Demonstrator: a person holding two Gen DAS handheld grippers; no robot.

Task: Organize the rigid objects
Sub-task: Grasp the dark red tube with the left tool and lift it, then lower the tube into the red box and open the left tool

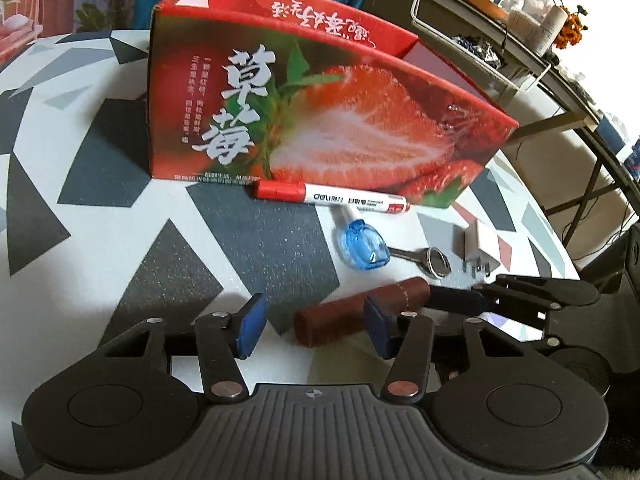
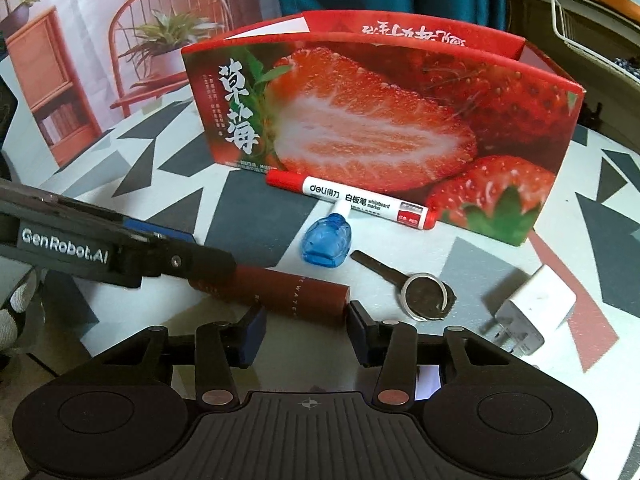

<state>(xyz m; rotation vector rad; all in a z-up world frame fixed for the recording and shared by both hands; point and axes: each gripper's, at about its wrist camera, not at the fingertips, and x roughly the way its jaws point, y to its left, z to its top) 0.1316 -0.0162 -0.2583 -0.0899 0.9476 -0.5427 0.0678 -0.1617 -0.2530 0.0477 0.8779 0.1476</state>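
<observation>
A red strawberry-print box stands open on the patterned table. In front of it lie a red-capped whiteboard marker, a blue clear bottle, a key with a ring, a white charger plug and a dark red cylinder. My left gripper is open around the cylinder's left part. My right gripper is open, with the cylinder's right end between its fingers.
The table has a grey, black and white triangle pattern. A shelf with jars and clutter stands at the back right. A printed backdrop with a chair hangs behind the table at the left.
</observation>
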